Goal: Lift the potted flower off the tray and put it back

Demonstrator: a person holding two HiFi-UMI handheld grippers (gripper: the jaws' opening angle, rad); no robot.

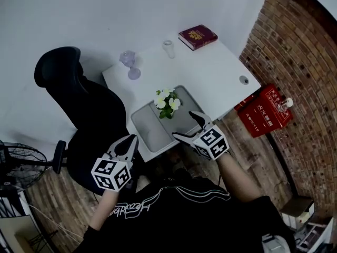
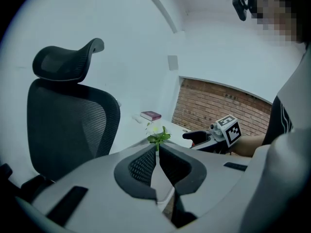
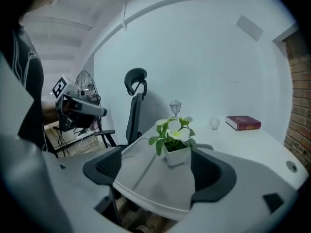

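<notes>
A small white pot with white flowers and green leaves [image 1: 167, 103] stands upright on the grey tray [image 1: 150, 128] at the near edge of the white table. My right gripper [image 1: 185, 126] hovers open over the tray's near right corner, short of the pot. In the right gripper view the potted flower [image 3: 176, 152] sits ahead, just beyond the spread pads [image 3: 211, 171], untouched. My left gripper [image 1: 129, 141] hangs off the table's near left, beside the chair, with its jaws shut on nothing. The left gripper view shows the flower [image 2: 156, 132] over the closed pads [image 2: 146, 164].
A black office chair [image 1: 79, 99] stands close to the table's left side. At the table's far end are a red book [image 1: 197, 36], a small glass [image 1: 168, 48] and a purple glass ornament [image 1: 130, 65]. A red box [image 1: 266, 109] sits against the brick wall, and a fan [image 1: 16, 162] stands at left.
</notes>
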